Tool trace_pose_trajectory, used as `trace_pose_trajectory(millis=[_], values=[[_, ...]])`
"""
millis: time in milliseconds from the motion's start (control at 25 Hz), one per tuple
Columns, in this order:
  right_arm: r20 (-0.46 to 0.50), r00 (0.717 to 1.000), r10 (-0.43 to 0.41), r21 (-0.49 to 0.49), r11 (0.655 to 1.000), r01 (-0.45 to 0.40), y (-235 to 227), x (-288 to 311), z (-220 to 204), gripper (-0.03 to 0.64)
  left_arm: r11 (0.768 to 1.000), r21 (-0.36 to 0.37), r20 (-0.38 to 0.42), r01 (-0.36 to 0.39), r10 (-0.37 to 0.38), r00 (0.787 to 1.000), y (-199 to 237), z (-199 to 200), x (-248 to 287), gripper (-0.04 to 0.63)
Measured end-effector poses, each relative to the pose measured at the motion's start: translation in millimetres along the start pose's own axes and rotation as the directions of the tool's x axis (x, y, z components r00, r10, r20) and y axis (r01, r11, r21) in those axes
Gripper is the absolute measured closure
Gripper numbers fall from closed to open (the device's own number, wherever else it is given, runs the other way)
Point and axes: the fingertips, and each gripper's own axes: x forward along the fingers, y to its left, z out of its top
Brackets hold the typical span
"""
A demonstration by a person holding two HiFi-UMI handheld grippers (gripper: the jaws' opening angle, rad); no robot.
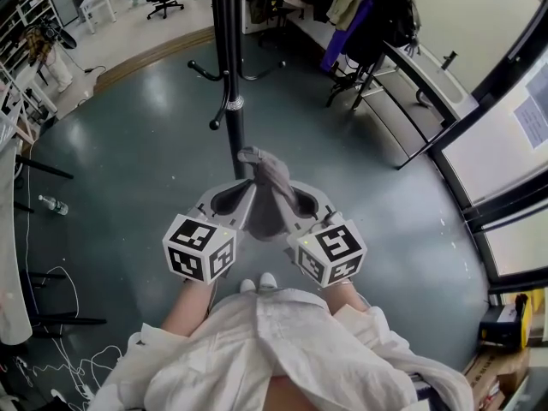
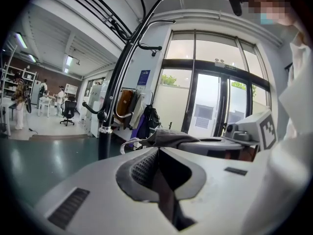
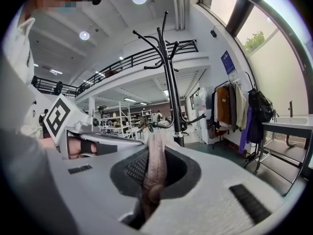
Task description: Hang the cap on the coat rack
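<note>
Two grippers share the grey cap [image 1: 267,191], held up between them near the pole of the coat rack [image 1: 231,101]. The left gripper [image 1: 247,197] has its jaws pressed together on a fold of the fabric, and the right gripper [image 1: 295,202] is clamped almost closed on the cap's edge. Both point roughly level, side by side before the person's waist.

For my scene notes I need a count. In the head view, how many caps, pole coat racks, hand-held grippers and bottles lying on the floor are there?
cap: 1
coat rack: 1
grippers: 2 (left gripper, right gripper)
bottle: 1
Total: 5
</note>
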Motion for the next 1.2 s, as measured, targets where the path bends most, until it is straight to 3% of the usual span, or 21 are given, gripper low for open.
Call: trace_pose_trajectory(millis=[600,920,1200], values=[[0.099,0.995,0.028,-0.093,0.996,-0.019,-2,3,59,0.603,0.998,0.060,0.107,-0.007,0.000,0.994,14,59,-4,0.578],[0.126,0.991,0.043,-0.180,0.984,-0.020,-6,-2,90,0.603,0.985,0.161,0.135,0.065,-0.087,0.987,-7,91,1,0.578],[0.194,0.980,0.049,-0.273,0.962,0.005,-10,-7,135,0.603,0.963,0.264,0.186,0.044,-0.096,0.978,-7,136,-7,0.578]])
